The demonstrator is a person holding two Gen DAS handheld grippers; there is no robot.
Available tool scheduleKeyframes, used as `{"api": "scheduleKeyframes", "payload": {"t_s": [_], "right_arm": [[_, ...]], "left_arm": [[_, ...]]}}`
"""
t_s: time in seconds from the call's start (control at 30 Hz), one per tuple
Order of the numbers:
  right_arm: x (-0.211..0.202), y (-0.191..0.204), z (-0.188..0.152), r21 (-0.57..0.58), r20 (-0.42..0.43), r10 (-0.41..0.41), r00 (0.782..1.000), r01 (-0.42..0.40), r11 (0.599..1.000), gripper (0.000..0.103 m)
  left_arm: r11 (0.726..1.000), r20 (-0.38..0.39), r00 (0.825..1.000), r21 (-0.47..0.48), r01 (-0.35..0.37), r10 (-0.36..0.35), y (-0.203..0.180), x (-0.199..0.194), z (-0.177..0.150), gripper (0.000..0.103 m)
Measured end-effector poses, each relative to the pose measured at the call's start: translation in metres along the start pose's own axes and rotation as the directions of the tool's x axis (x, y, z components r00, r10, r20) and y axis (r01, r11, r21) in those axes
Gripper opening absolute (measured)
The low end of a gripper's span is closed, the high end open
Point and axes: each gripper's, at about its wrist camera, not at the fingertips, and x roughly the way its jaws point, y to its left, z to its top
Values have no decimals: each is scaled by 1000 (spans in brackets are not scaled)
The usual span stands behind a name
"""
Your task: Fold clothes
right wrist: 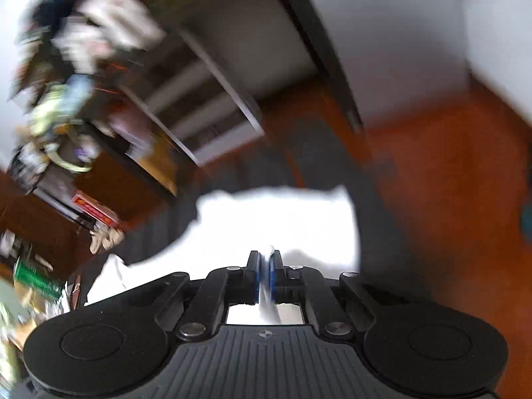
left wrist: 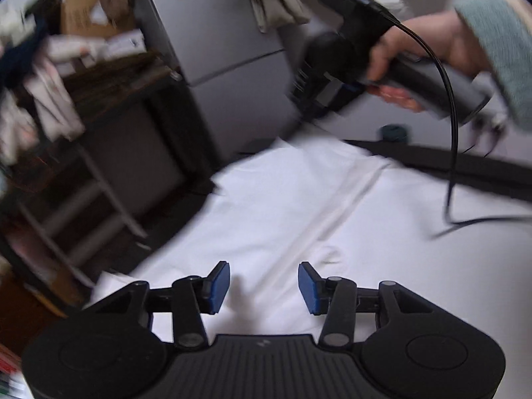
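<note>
A white garment (left wrist: 299,206) lies spread flat, with a long crease running across it. My left gripper (left wrist: 263,287) hovers just above its near part, blue pads apart and nothing between them. In the right wrist view my right gripper (right wrist: 265,274) is shut on a pinched fold of the same white garment (right wrist: 282,219), a bit of cloth sticking up between the blue pads. The left wrist view also shows the right gripper's body, held by a hand (left wrist: 422,46) in a teal sleeve, up at the right; its fingers are out of sight there.
A black cable (left wrist: 449,153) hangs from the right tool over the cloth. A grey cabinet (left wrist: 226,43) and a dark cluttered shelf (left wrist: 109,106) stand behind to the left. Reddish-brown floor (right wrist: 449,173) lies to the right of the cloth.
</note>
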Motion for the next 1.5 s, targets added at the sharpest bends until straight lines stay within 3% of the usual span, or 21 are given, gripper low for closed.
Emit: {"api": "scheduleKeyframes", "payload": {"t_s": [0.03,0.2,0.33,0.4,0.47,0.5,0.57,0.6,0.63,0.67,0.8,0.87,0.97,1.03,1.07,1.1,1.13,1.2,1.3,1.4,1.5], "right_arm": [[-5,10,-1,-91,66,-7,998,13,996,5],[25,-6,-7,-92,-29,-86,996,83,992,19],[-6,-8,-10,-61,111,-91,990,98,993,41],[-35,-3,-16,-40,180,-45,983,53,998,41],[-43,1,-27,42,117,97,988,-103,994,41],[-45,3,-34,100,80,178,981,-185,978,41],[-40,3,-67,376,-1,376,927,-348,859,44],[-37,2,-81,467,7,414,910,-369,803,46],[-33,0,-104,592,40,459,887,-391,705,46],[-34,1,-110,604,59,456,888,-396,692,46],[-51,0,-136,600,209,335,919,-391,698,60],[-57,-8,-148,622,301,300,905,-425,658,60],[-61,-21,-157,614,372,311,875,-483,625,62],[-62,-30,-160,594,400,326,857,-513,619,62],[-63,-34,-162,586,410,327,852,-520,621,62],[-64,-36,-163,586,412,322,853,-518,623,63],[-66,-40,-163,586,412,308,858,-508,632,63],[-69,-48,-158,578,346,268,899,-429,695,63],[-81,-58,-154,581,297,201,934,-344,738,64],[-97,-80,-158,604,370,186,910,-388,697,67],[-103,-86,-158,599,379,179,908,-388,700,68]], "left_arm": [[999,-14,999,-20,30,-30,1,3,-2,41],[996,-36,997,-54,68,-70,3,2,-3,41],[984,-9,997,-165,70,-72,22,-17,-2,42],[917,28,992,-379,122,-121,52,-29,-8,45],[793,74,981,-579,188,-179,80,-36,-16,47],[680,108,970,-696,230,-218,96,-32,-24,47],[492,157,951,-826,275,-268,116,-23,-35,47],[314,194,930,-903,294,-313,129,-12,-44,47],[242,206,917,-924,297,-341,135,-5,-47,46],[190,209,908,-938,292,-363,139,2,-48,46],[181,107,906,-964,196,-410,142,26,-38,46],[158,34,897,-981,114,-441,140,36,-40,45],[168,23,893,-980,109,-449,138,39,-39,46],[150,40,892,-982,119,-449,137,42,-39,45],[134,54,889,-983,128,-454,136,44,-39,40],[134,48,889,-983,122,-456,135,46,-38,16],[149,32,891,-982,111,-452,134,47,-37,5],[171,4,900,-981,87,-436,131,46,-35,6],[164,-12,909,-985,62,-416,130,36,-23,5],[122,31,909,-988,90,-415,137,22,-6,5],[155,53,910,-980,127,-411,139,4,20,5]]}}
